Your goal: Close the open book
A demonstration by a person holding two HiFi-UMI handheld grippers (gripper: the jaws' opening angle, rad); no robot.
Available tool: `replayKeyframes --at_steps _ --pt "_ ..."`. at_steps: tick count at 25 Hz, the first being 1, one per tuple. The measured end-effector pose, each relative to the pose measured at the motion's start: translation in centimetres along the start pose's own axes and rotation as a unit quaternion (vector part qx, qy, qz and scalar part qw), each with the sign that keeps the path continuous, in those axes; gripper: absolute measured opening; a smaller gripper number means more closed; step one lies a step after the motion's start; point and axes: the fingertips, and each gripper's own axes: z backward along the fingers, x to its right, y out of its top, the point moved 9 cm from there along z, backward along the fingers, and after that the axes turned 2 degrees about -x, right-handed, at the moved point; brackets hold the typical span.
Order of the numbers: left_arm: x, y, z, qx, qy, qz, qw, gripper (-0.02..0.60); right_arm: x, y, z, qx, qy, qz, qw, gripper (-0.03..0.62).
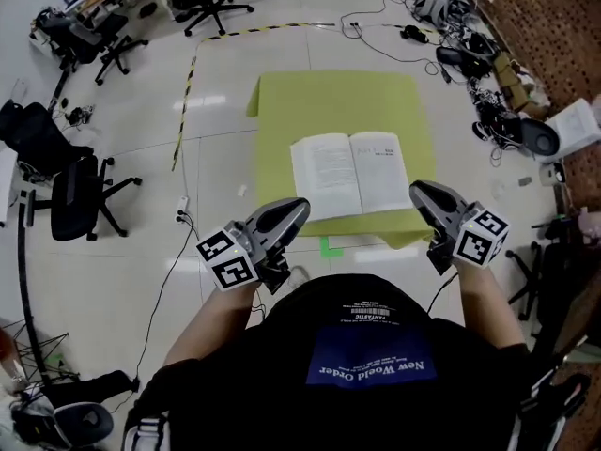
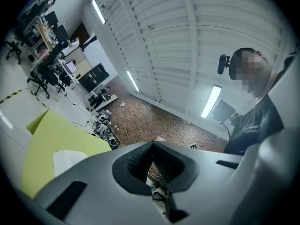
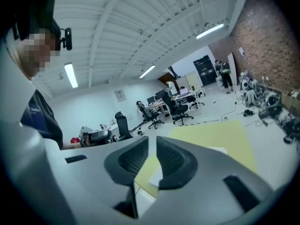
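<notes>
— Scanning the head view for the book (image 1: pixel 352 175): where is it?
— Open, pages up, on the near part of the yellow-green table (image 1: pixel 282 101), at the centre of the frame.
— What stands around it?
— Pale floor (image 1: pixel 235 158). There are black office chairs (image 1: pixel 80 195) at the left edge and a tangle of cables (image 1: pixel 423 36) by the brick wall (image 1: pixel 554 26) at the upper right. Striped tape (image 1: pixel 192 83) runs to the upper left of the table, and a green mark (image 1: pixel 329 247) sits just below its near edge.
— And the tools?
— The left tool (image 1: pixel 302 203) is at the book's lower left, pads pressed together, nothing between them. Its tip overlaps the page corner in the picture; I cannot tell whether it touches. The right tool (image 1: pixel 415 188) is at the book's lower right, with only a slit between its pads, empty.
— Anything hard to make out?
— The print is too small to read. In the left gripper view the tool's body cuts off all but a white scrap of the book.
</notes>
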Motion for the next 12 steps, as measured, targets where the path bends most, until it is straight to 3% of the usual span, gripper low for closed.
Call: replayKeyframes --at_steps 1,5,8,12 --pt "-0.7 -0.1 -0.4 -0.004 -0.005 0.007 1.0000 0.008 0.6 -0.4 -0.2 -0.002 0.000 -0.022 1.000 0.040" --pt "-1.4 -1.3 -2.5 -0.017 -0.012 0.034 0.9992 0.008 3.2 -3.0 0.3 -0.022 0.007 -0.103 0.994 0.095" --pt "-1.0 -2.7 -3.6 -0.021 0.001 0.046 0.9987 0.008 6.4 -6.0 0.9 -0.037 0.027 -0.184 0.982 0.149" --pt "-1.5 -6.6 -5.1 -0.017 0.040 0.088 0.9952 0.008 10.6 -11.9 0.6 -0.088 0.058 -0.249 0.963 0.175"
